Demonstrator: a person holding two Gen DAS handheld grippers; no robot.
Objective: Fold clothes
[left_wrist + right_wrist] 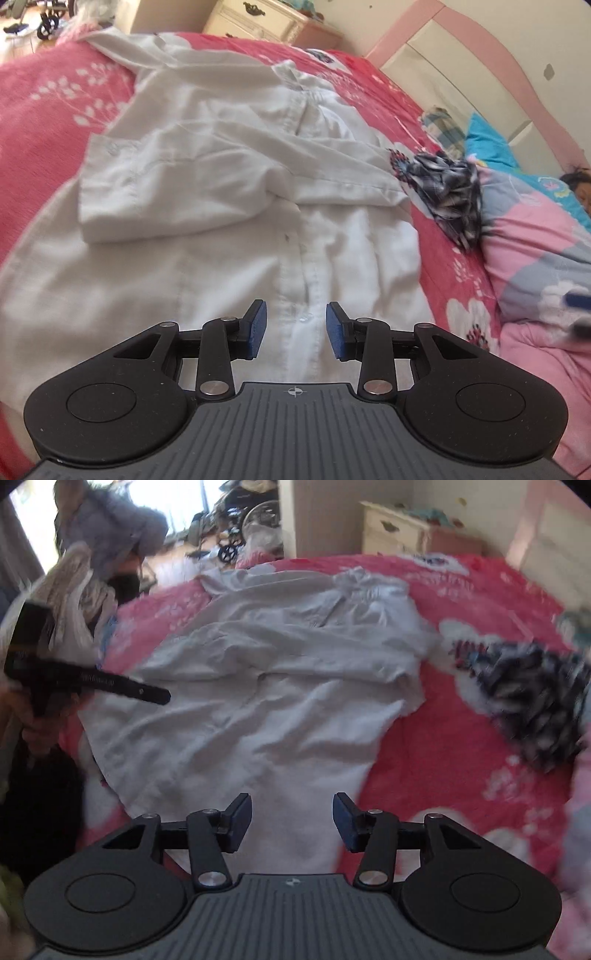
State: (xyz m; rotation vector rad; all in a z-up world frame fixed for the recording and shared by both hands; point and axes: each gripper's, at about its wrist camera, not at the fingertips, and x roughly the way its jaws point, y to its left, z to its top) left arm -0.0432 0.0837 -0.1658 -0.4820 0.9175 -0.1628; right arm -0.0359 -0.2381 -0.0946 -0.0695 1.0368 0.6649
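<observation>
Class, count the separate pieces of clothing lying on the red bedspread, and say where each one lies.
2. The white shirt lies spread across the middle of the red bedspread; the black-and-white patterned garment lies crumpled by the shirt's right edge. Others may lie out of view.

no readable text anywhere; faint print on left tool (88, 681) too blurred to read.

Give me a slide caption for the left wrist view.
Open left claw above a white shirt with both sleeves folded in, on a pink bedspread.
</observation>
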